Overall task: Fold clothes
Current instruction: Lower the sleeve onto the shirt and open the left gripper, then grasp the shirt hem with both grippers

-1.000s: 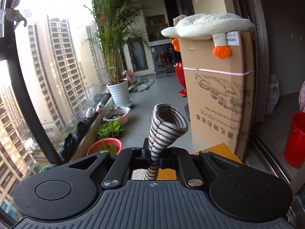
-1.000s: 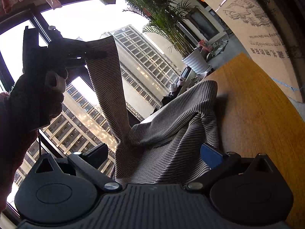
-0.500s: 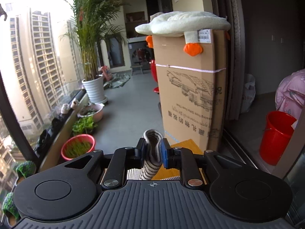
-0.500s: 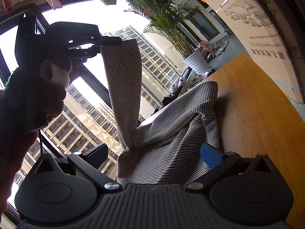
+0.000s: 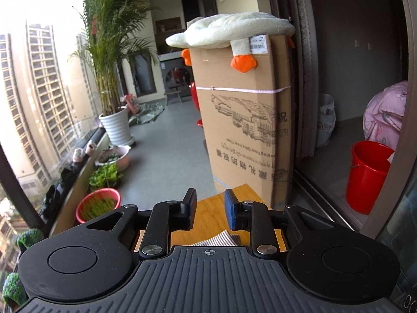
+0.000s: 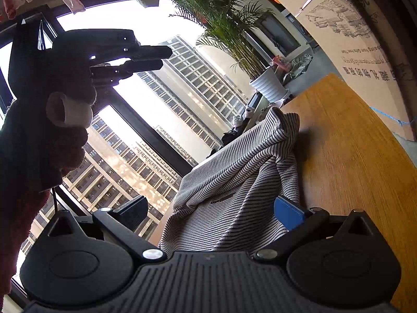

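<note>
Looking along our left hand-held gripper [image 5: 208,210], we find its two fingers parted with nothing between them; past the gap lies the wooden tabletop [image 5: 208,216], and a bit of the striped garment [image 5: 220,240] shows just below the fingers, near the gripper body. From the right wrist view this same left hand-held gripper [image 6: 163,57] hangs high against the bright window, fingers slightly apart, clear of the cloth, gripped by a dark-gloved hand [image 6: 47,120].

Our right hand-held gripper [image 6: 211,210] is spread wide, its black finger to one side and its blue-padded finger [image 6: 289,212] to the other. The striped garment [image 6: 234,182] lies heaped between them, reaching back to the gripper body; whether the blue pad touches the cloth we cannot tell. The garment rests on the tabletop [image 6: 351,156], bunched in folds toward the window-side edge.

Beyond the tabletop stands a tall cardboard box [image 5: 242,120] with a plush duck [image 5: 234,31] draped over its top. A potted palm [image 5: 112,60] rises by the window, and a red bucket [image 5: 367,177] sits on the floor past the door frame.
</note>
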